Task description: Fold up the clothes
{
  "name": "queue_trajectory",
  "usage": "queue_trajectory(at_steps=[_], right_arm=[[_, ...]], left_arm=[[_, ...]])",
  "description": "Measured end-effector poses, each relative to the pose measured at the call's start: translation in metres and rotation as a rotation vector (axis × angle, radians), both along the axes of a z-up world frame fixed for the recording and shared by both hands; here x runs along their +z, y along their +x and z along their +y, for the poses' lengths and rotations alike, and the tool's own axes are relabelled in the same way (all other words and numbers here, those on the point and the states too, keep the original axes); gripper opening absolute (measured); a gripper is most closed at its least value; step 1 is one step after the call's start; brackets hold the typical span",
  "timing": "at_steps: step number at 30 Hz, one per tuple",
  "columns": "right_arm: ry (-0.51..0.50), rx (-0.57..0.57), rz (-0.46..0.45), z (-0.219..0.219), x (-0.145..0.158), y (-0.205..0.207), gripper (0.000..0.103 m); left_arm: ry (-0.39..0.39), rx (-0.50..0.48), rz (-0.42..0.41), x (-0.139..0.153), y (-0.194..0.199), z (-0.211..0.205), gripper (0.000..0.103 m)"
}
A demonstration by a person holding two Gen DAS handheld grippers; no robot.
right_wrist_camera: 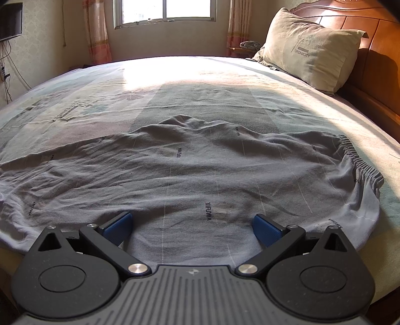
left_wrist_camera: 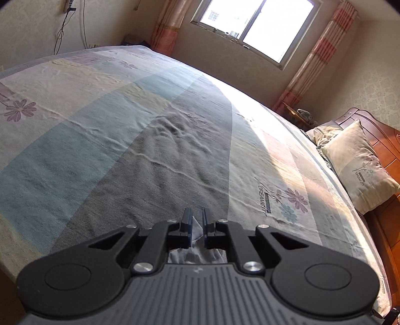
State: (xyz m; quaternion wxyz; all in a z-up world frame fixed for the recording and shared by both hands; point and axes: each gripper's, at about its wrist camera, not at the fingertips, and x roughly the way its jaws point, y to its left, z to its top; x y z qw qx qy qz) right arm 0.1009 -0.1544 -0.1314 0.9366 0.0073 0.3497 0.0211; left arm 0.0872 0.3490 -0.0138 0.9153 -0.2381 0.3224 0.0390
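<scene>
Two grippers show, each from its own wrist camera, above a bed (right_wrist_camera: pixel 325 105) with a patterned sheet. The left gripper (left_wrist_camera: pixel 196 222) points low across the sheet toward a sunlit window (left_wrist_camera: pixel 255 22), tilted so the room leans. Its jaws stand narrow, nipping a small fold of pale grey cloth (left_wrist_camera: pixel 197 231); more of that cloth bunches just behind the fingers and is cut off by the gripper body, so what garment it belongs to cannot be told from this view.

The right gripper (right_wrist_camera: pixel 192 225) sits level at the near edge of the bed, aimed at the window and headboard. Its jaws stand wide, with blue pads (right_wrist_camera: pixel 266 228) on either side, holding nothing and hovering just over grey trousers (right_wrist_camera: pixel 190 170). The trousers lie spread flat across the bed, wrinkled, with the elastic waistband (right_wrist_camera: pixel 360 162) at the right and the far left end running out of frame. Whether the pads touch the fabric cannot be told. A pillow (right_wrist_camera: pixel 310 47) leans against the wooden headboard.
</scene>
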Motion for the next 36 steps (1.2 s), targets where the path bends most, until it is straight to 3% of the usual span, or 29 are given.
queue_trajectory(at_steps=[1, 3, 7, 10, 12, 16, 18, 22, 27, 31, 36], right_arm=[[-0.002, -0.002, 0.002, 0.001, 0.0, 0.0, 0.103], [-0.016, 0.013, 0.014, 0.005, 0.004, 0.002, 0.103], [0.03, 0.196, 0.026, 0.033, 0.034, 0.006, 0.103], [0.148, 0.41, 0.02, 0.07, 0.068, 0.021, 0.103], [0.276, 0.564, 0.068, 0.101, 0.081, 0.041, 0.103], [0.476, 0.797, 0.182, 0.175, 0.08, 0.085, 0.103], [0.512, 0.868, 0.224, 0.218, 0.072, 0.103, 0.103], [0.538, 0.946, 0.337, 0.289, 0.045, 0.135, 0.103], [0.538, 0.963, 0.448, 0.343, 0.007, 0.16, 0.103], [0.597, 0.978, 0.446, 0.36, 0.0, 0.165, 0.103], [0.651, 1.022, 0.421, 0.368, 0.005, 0.157, 0.103]], left_arm=[[-0.01, -0.021, 0.012, -0.003, -0.001, -0.003, 0.008], [0.01, -0.054, 0.053, -0.009, -0.002, -0.013, 0.021], [0.006, -0.095, 0.149, -0.033, -0.009, -0.027, 0.043], [-0.068, -0.096, 0.177, -0.049, -0.013, -0.025, 0.048], [-0.107, -0.1, 0.188, -0.056, -0.015, -0.023, 0.056], [-0.16, -0.115, 0.191, -0.063, -0.016, -0.016, 0.068], [-0.192, -0.113, 0.192, -0.066, -0.017, -0.01, 0.071], [-0.256, -0.11, 0.195, -0.073, -0.018, 0.002, 0.071], [-0.352, -0.104, 0.18, -0.081, -0.018, 0.016, 0.073], [-0.463, -0.088, 0.128, -0.084, -0.018, 0.029, 0.075], [-0.497, -0.051, 0.088, -0.079, -0.022, 0.042, 0.077]])
